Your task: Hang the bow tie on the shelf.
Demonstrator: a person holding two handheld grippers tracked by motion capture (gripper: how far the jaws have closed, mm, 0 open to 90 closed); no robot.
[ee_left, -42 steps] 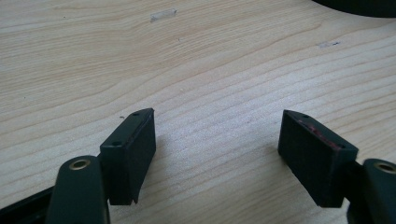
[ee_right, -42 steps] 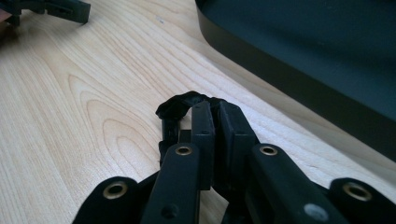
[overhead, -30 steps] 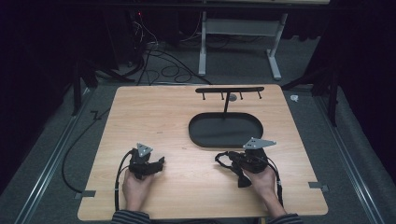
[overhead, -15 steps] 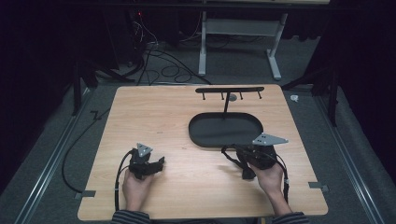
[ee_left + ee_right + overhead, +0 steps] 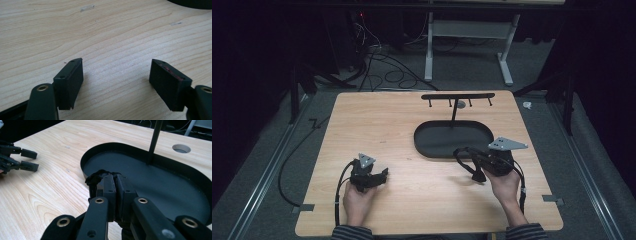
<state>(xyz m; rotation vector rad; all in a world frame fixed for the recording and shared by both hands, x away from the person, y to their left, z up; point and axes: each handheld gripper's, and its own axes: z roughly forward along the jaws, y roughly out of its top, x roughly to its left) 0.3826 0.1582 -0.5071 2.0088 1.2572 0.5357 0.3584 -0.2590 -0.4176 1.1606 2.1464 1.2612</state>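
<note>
Nearest the person, at about seven o'clock on the wooden table (image 5: 387, 120), the left gripper (image 5: 116, 82) sat low. Its jaws stood wide apart, and there was just bare wood between them.

At about four o'clock, the right gripper (image 5: 116, 185) had its jaws squeezed tight on a black band (image 5: 96, 178). It looked like a soft cord or strap, though I could not tell which. It bunched up at the jaw tips and hung in a loop just above the near rim of the black tray (image 5: 83, 161).

The band looked light, floppy and a bit slippy. I think it would sag and swing, so it was best pinched on one strand near the top of the loop.

Farther off, at about one o'clock, a thin post (image 5: 455, 114) stood in the tray and held up a bar with little hooks (image 5: 457, 96).

No words or labels could be read anywhere.
</note>
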